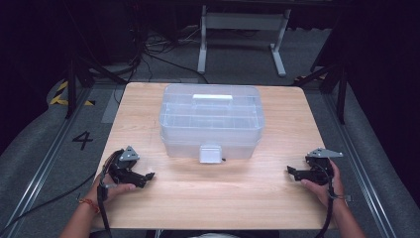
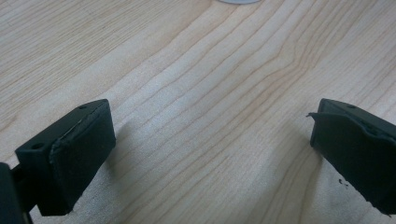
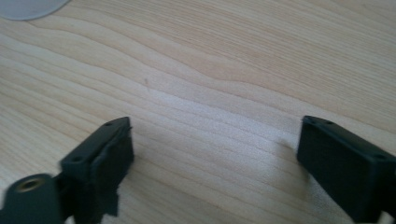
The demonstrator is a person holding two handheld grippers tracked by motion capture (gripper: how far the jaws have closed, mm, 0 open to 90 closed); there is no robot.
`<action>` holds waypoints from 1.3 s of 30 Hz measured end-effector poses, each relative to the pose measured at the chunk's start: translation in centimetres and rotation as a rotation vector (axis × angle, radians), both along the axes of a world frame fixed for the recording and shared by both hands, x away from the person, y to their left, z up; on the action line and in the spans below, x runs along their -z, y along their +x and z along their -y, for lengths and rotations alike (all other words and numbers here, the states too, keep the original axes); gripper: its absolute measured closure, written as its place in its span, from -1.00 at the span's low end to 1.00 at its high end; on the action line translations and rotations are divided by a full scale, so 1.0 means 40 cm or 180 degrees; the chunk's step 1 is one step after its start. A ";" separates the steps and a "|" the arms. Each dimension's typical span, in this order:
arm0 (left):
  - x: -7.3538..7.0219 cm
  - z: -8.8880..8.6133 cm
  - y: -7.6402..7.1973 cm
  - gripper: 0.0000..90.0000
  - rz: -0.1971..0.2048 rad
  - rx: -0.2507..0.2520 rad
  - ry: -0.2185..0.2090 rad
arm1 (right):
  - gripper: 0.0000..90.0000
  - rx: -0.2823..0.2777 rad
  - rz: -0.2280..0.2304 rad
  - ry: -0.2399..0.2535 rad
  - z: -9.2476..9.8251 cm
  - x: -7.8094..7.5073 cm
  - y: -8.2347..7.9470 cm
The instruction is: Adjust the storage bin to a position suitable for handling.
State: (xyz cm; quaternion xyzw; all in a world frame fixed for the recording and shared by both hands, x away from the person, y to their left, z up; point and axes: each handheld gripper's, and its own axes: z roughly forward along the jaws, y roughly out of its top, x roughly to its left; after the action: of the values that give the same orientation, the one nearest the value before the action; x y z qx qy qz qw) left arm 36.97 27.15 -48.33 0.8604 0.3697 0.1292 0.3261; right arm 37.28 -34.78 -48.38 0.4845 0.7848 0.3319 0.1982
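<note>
Woodgrain table (image 1: 208,198) stands on grey carpet (image 1: 29,144) in a dark room, with cables (image 1: 148,54) and a white frame (image 1: 242,29) at twelve o'clock. Its clear lidded box (image 1: 210,121) sits centre-back, latch facing six. Left gripper (image 1: 148,176) at eight o'clock and right gripper (image 1: 291,172) at four both gape wide over bare wood, holding nothing.

Light wood-grain worktop (image 1: 213,198), grey carpeted floor (image 1: 29,144) with black cables (image 1: 158,54), white metal table frame (image 1: 242,29) behind, yellow-black hazard tape (image 1: 62,94), floor number "4" (image 1: 82,140), dark surroundings
</note>
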 end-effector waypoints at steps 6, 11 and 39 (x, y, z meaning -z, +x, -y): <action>0.000 0.000 0.000 -0.99 0.0002 0.0007 0.0004 | -0.55 -0.0131 0.0031 -0.0044 -0.012 -0.014 -0.004; 0.000 0.000 0.000 -0.99 0.0000 0.0000 0.0000 | -0.52 -0.0201 0.0127 -0.0004 -0.023 -0.038 -0.007; -0.001 0.000 0.003 -0.99 0.0033 -0.0004 0.0037 | -0.43 -0.0599 0.0766 0.0083 -0.097 -0.228 -0.037</action>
State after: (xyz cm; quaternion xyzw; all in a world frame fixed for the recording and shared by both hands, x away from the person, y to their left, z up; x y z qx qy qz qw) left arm 37.10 27.16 -48.27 0.8614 0.3677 0.1360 0.3230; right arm 35.79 -30.90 -39.26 0.3680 0.7929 0.4149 0.2526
